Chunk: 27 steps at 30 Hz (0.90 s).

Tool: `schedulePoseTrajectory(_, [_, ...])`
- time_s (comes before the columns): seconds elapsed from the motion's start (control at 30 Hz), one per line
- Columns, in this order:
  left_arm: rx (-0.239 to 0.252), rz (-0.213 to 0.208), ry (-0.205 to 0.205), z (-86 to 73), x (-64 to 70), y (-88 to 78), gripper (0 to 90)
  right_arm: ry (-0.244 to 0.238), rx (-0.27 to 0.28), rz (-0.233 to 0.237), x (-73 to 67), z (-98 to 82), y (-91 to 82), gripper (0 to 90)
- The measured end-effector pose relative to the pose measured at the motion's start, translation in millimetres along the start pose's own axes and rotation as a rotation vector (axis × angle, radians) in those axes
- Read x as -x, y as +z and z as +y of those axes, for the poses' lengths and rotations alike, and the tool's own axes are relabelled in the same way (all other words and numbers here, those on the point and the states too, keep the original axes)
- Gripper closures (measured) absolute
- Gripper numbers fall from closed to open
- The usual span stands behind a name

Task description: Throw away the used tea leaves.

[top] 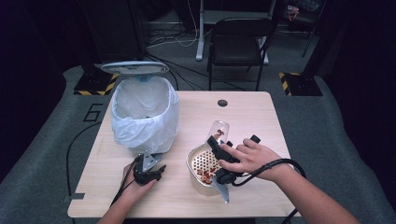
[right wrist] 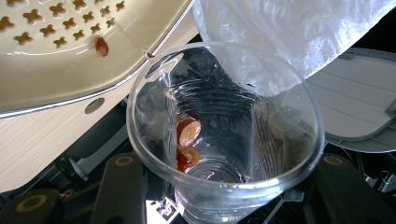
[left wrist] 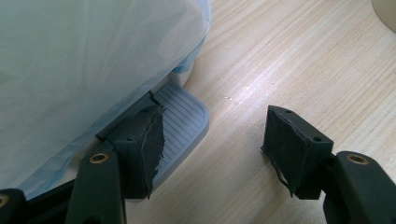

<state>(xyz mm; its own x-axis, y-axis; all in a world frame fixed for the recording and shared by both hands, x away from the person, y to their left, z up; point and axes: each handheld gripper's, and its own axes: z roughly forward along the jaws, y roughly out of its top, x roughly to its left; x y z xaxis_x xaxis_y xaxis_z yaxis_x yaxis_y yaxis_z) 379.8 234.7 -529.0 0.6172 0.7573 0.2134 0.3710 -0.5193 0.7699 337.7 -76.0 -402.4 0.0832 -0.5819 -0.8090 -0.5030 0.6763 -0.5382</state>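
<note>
My right gripper point(top: 216, 141) is shut on a clear plastic cup point(top: 219, 131), held tilted over the far rim of a cream perforated strainer bowl point(top: 194, 156). In the right gripper view I look into the cup's point(right wrist: 224, 135) mouth, where two or three red-brown pieces point(right wrist: 187, 133) cling to the wall. More red pieces point(top: 205, 173) lie in the strainer point(right wrist: 70, 60). My left gripper point(top: 148, 173) sits at the foot of the bin point(top: 144, 112). Its jaws point(left wrist: 215, 149) stand apart over bare table, one pad point(left wrist: 140, 149) over the grey foot pedal point(left wrist: 182, 121).
The pedal bin has a white bag liner point(left wrist: 84, 60) and its lid point(top: 134, 68) stands raised at the back. The wooden table point(top: 252, 116) has a cable hole point(top: 222, 102) at the far edge. A black chair point(top: 238, 42) stands beyond the table.
</note>
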Motion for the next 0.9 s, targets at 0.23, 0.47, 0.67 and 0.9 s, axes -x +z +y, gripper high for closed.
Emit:
schedulePoseTrajectory(0.23, [0.0,0.0,0.001,0.0,-0.1,0.0,37.8,0.014,0.003,0.002,-0.3,-0.8,0.1,49.0])
schedulePoseTrajectory(0.47, [0.002,0.002,0.005,0.1,-0.2,0.0,37.8,0.005,0.034,0.013,3.8,-0.6,0.1,48.9])
schedulePoseTrajectory(0.67, [0.003,0.008,0.016,0.3,-0.9,-0.2,37.8,0.052,0.08,0.1,30.5,-15.7,-2.1,48.9])
schedulePoseTrajectory(0.9, [-0.006,0.0,0.007,0.1,-0.5,-0.3,37.8,0.29,0.175,0.197,43.0,-40.2,5.0,48.7])
